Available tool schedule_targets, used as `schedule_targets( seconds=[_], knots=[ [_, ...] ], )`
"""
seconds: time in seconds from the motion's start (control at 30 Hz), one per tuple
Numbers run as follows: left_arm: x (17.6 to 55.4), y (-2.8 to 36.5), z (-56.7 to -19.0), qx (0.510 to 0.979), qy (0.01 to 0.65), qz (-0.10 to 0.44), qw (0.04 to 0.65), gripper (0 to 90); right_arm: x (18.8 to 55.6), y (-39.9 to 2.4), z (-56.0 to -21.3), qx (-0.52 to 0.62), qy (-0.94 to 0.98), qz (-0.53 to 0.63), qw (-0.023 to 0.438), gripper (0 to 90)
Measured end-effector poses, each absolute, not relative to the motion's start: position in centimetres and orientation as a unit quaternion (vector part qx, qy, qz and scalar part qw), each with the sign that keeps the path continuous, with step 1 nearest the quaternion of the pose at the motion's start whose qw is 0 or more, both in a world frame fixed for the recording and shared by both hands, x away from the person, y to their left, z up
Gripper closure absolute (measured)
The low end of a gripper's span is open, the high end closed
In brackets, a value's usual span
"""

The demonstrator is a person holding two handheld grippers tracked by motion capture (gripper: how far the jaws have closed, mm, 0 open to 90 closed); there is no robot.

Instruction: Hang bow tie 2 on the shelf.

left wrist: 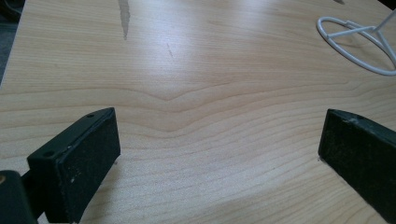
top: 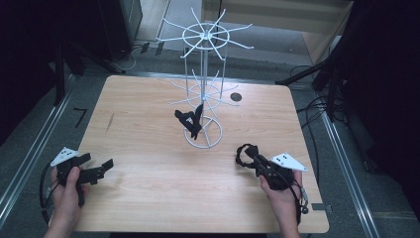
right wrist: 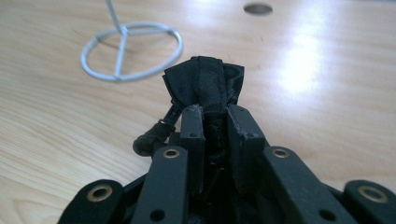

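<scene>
My right gripper clenched on a black strap, its length pointing far-left toward the white wire rack, my left gripper released, near-left on the table.

Black fabric item partly hidden between tongs, wire stand cut off by edge

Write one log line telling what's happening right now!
left gripper: open, over bare table | right gripper: shut on black strap | wire rack: one black item hanging
</scene>
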State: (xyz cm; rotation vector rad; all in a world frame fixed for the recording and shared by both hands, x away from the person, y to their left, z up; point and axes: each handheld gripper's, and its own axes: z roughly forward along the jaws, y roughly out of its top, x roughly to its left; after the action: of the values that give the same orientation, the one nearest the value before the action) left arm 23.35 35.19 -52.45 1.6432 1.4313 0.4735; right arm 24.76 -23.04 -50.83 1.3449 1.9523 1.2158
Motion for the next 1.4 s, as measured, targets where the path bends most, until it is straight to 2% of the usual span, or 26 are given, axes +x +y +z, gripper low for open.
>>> schedule_targets(
  seconds=[0.8,1.4],
  knots=[
    [23.3,35.2,-52.5,0.662,0.576,0.192,0.439,0.0,23.4,-20.2,-45.8,0.435,0.689,0.514,0.269,78.5],
    [23.3,35.1,-52.5,0.662,0.576,0.193,0.440,0.0,22.8,-18.0,-43.4,0.405,0.675,0.550,0.279,78.5]
  ],
)
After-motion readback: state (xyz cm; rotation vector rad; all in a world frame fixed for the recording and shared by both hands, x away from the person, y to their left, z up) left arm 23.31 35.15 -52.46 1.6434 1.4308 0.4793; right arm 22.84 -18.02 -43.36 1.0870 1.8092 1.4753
